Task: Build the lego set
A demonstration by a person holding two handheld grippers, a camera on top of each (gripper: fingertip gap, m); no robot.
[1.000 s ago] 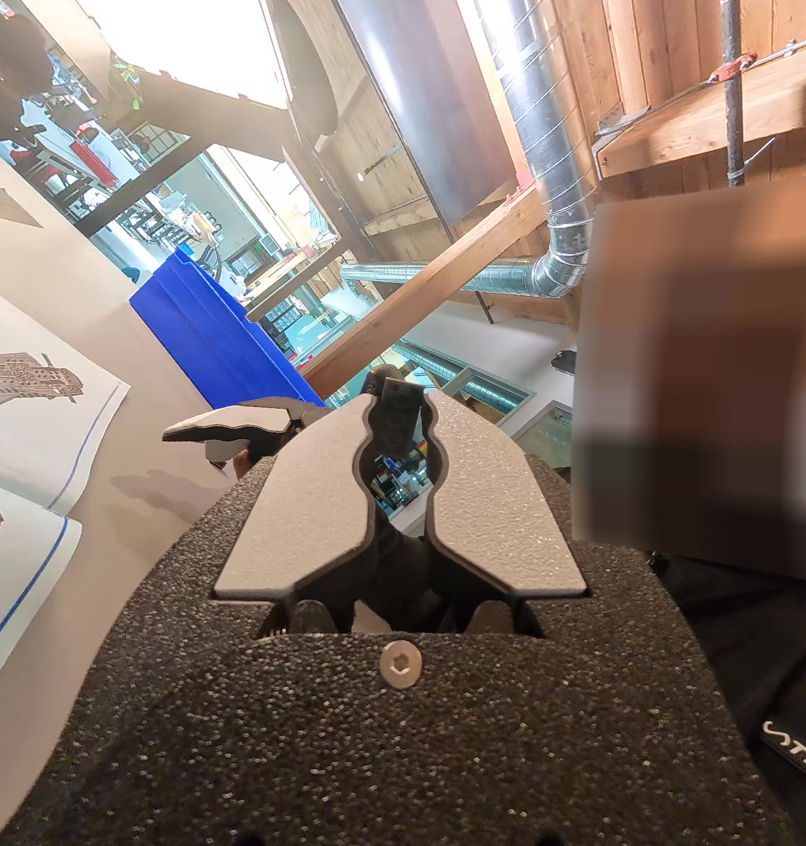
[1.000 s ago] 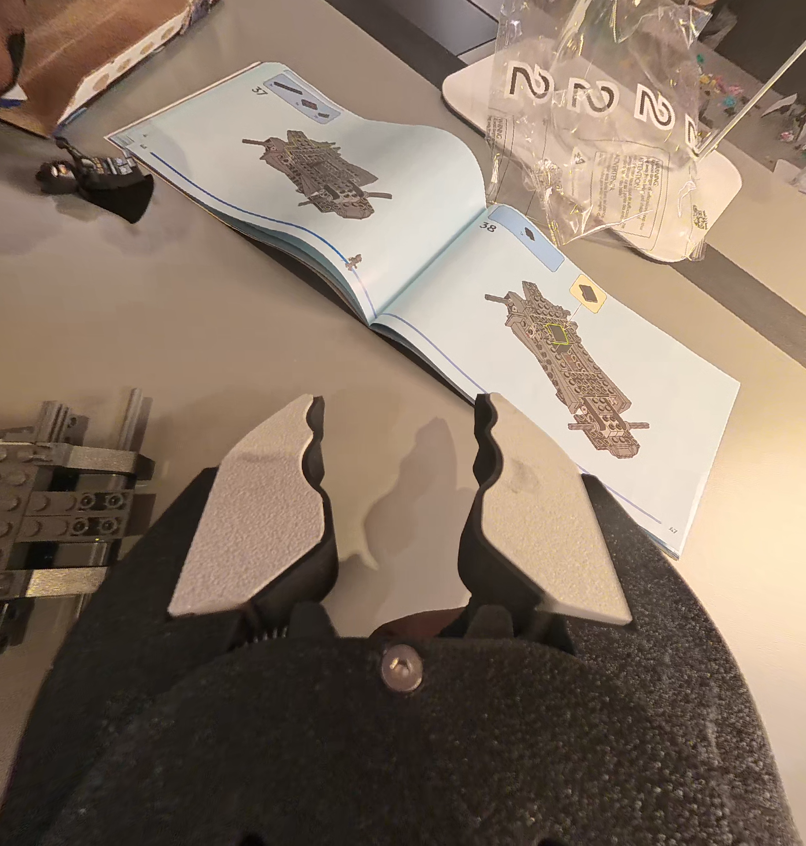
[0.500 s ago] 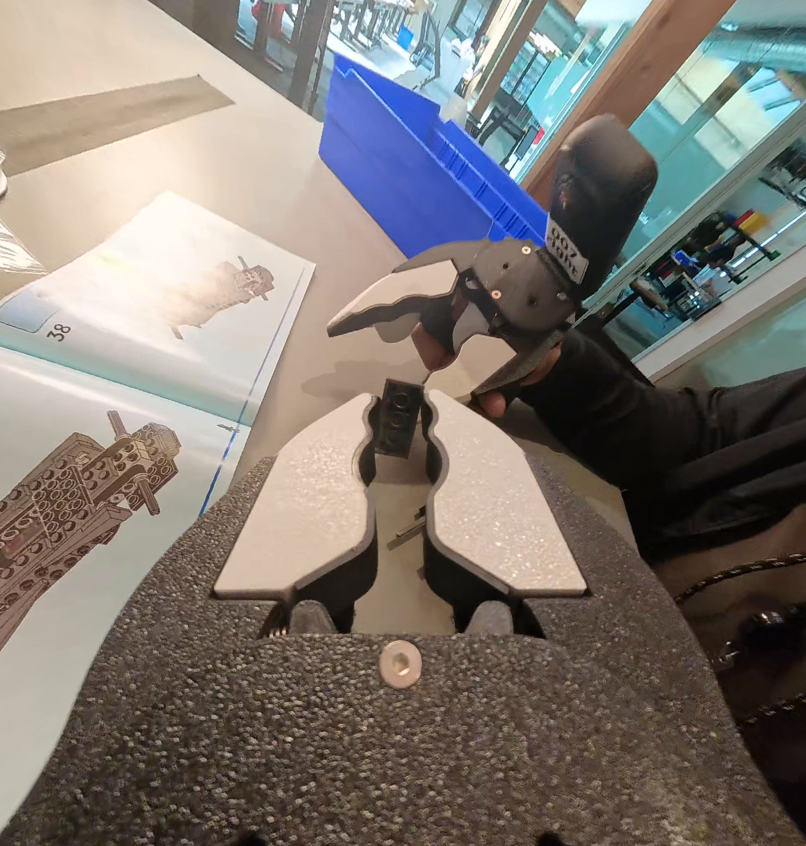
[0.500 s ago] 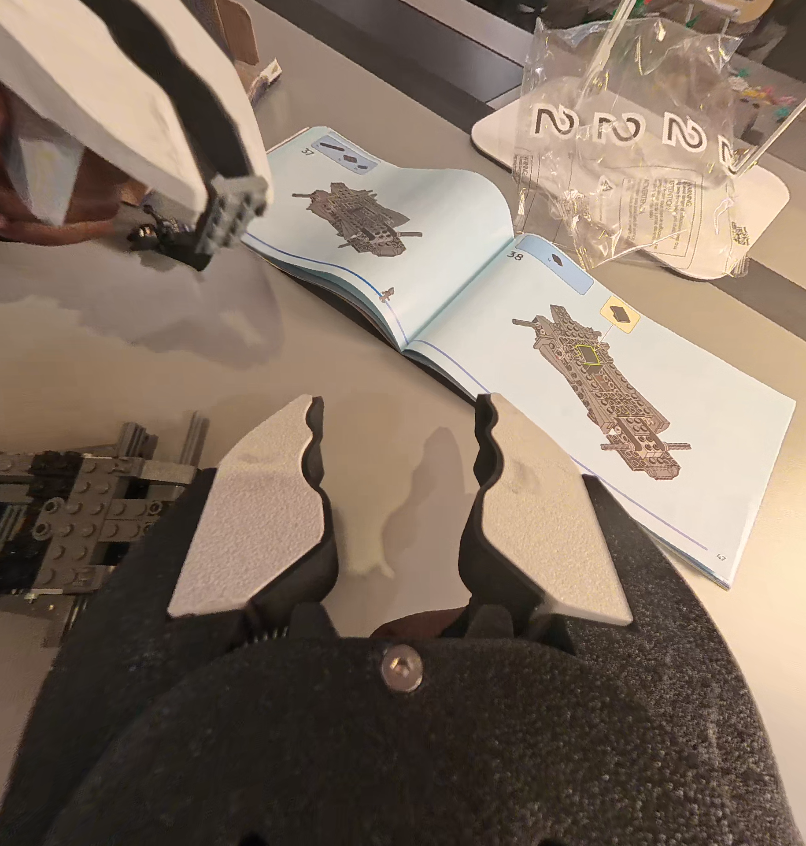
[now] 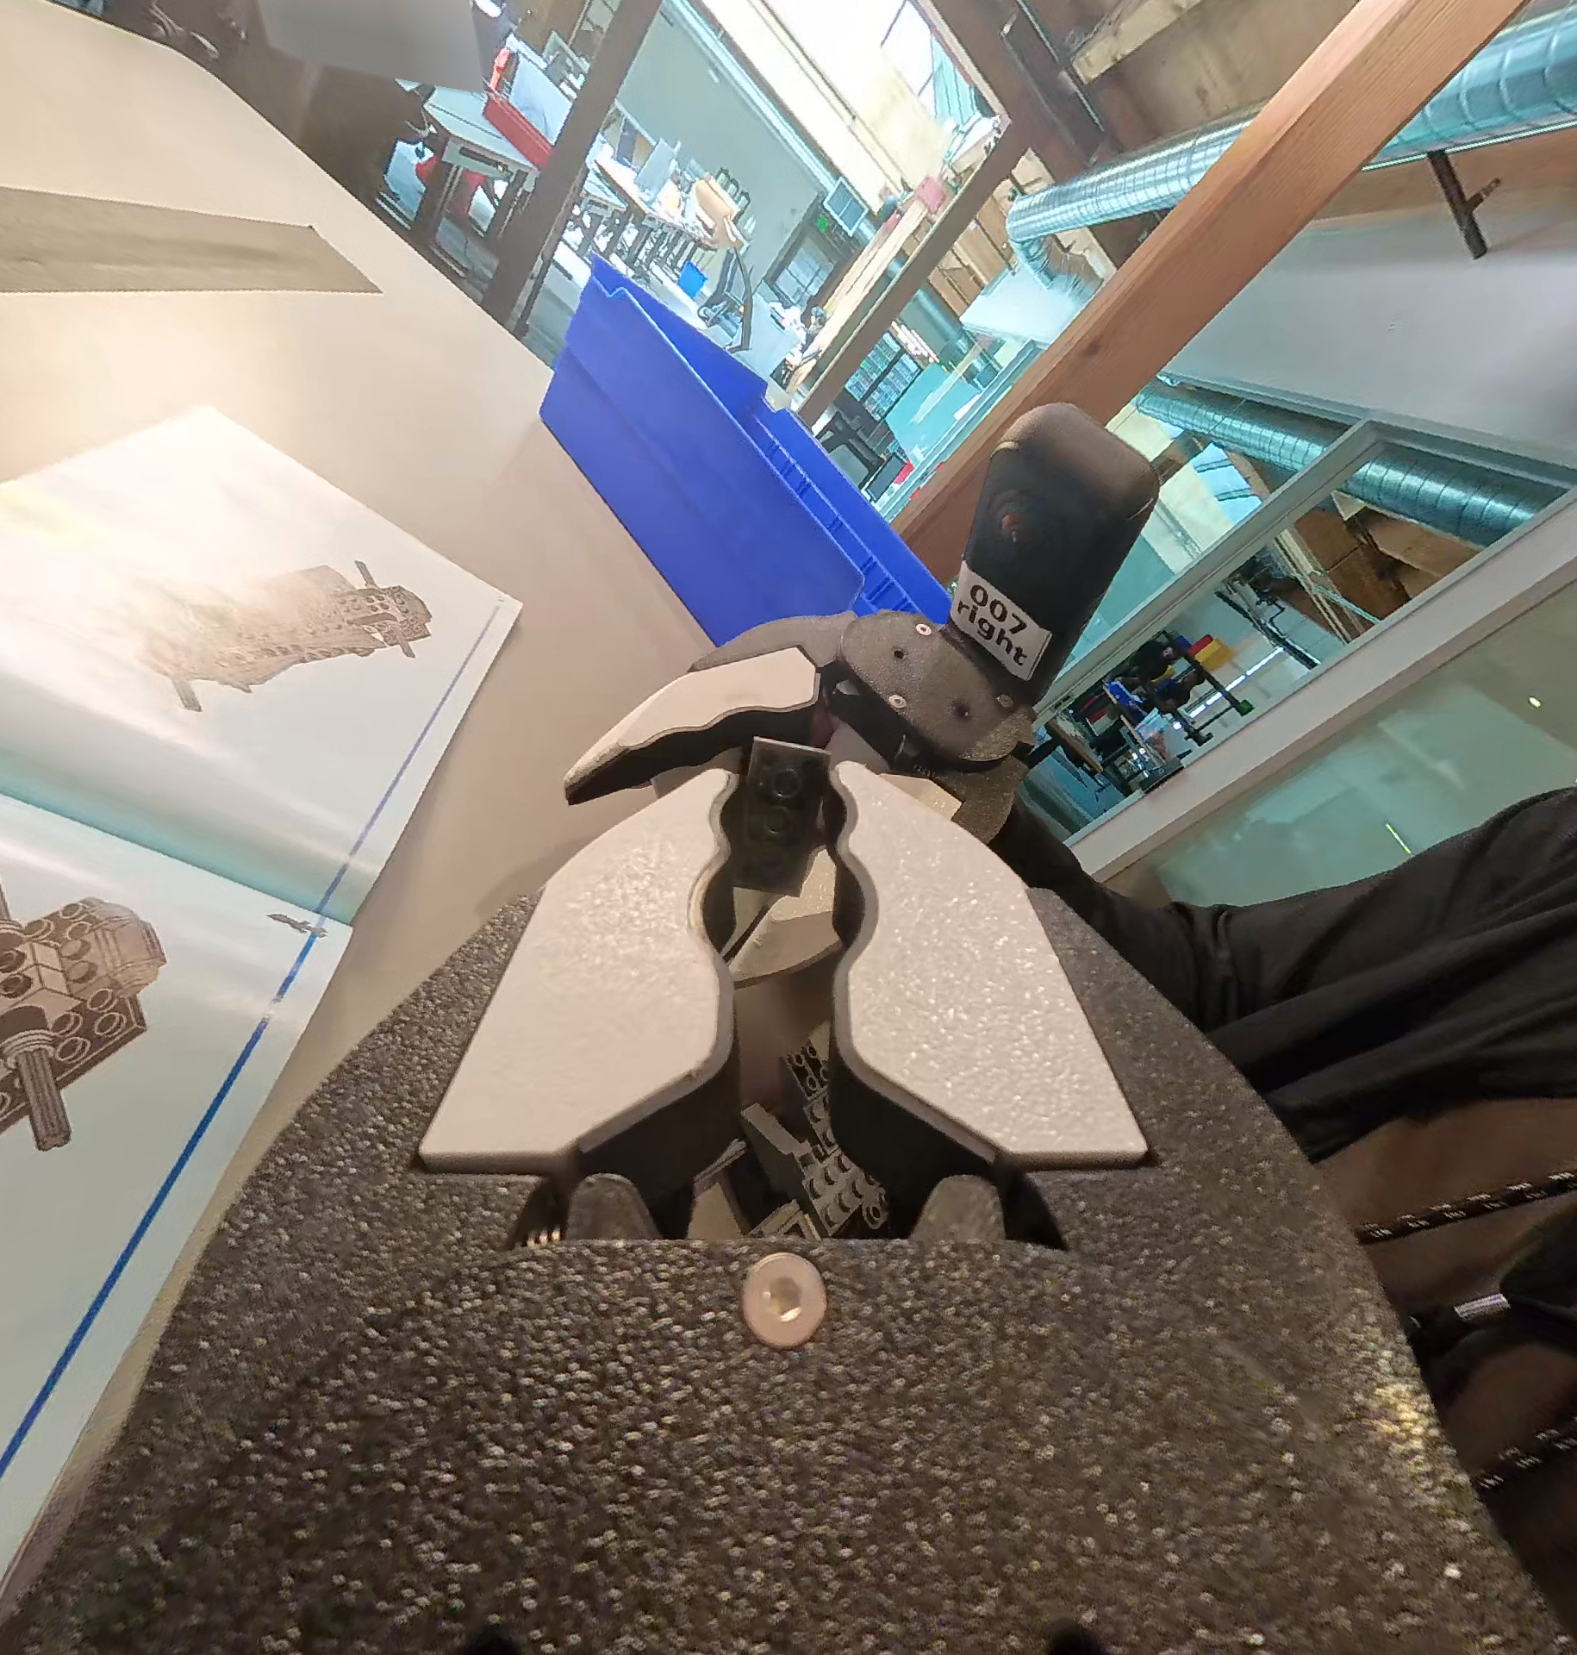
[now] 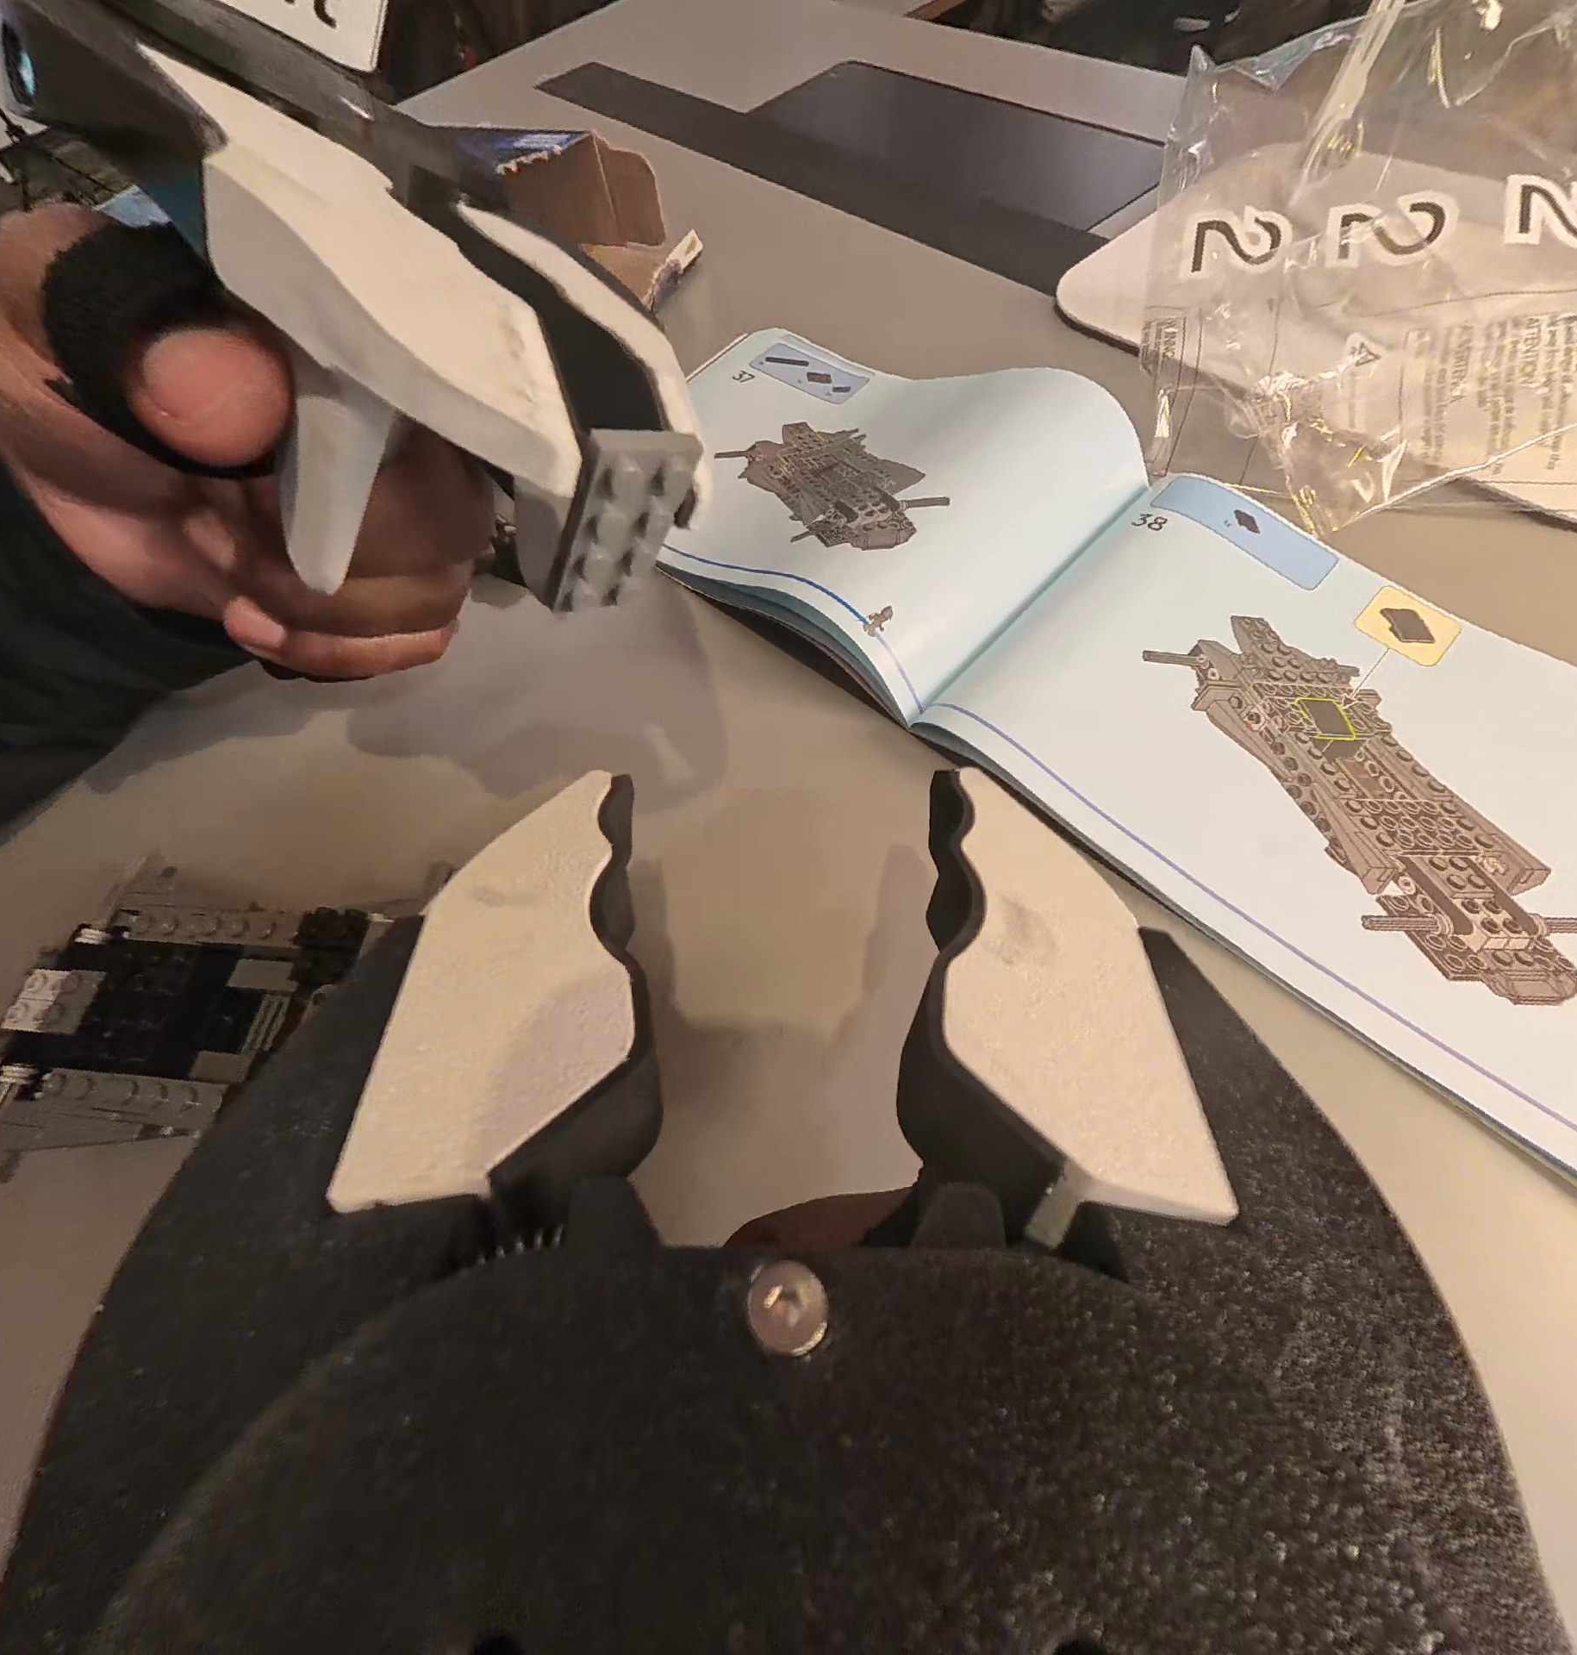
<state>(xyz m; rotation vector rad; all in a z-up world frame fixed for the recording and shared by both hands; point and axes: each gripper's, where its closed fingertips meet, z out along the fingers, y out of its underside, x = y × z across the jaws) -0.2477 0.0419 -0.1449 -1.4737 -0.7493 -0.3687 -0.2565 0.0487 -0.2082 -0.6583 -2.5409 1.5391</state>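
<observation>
Between the tips of the left gripper (image 5: 780,828) sits a small grey studded plate (image 6: 619,519) (it looks darker in the left wrist view), both fingers squeezed against its sides, held up in the air above the grey table (image 6: 767,716). A hand (image 6: 230,501) wraps that gripper's handle. Just below and to the side, the right gripper (image 6: 780,837) hovers over bare tabletop with its fingers spread wide and nothing between them. At its left edge lies a half-built grey and black brick model (image 6: 149,1003), flat on the table. On the other side an open instruction booklet (image 6: 1125,672) lies spread out, and beyond it a crinkled clear plastic bag (image 6: 1394,295). A torn cardboard box (image 6: 606,206) sits farther back, and a blue bin (image 5: 704,475) stands at the table's far edge.
</observation>
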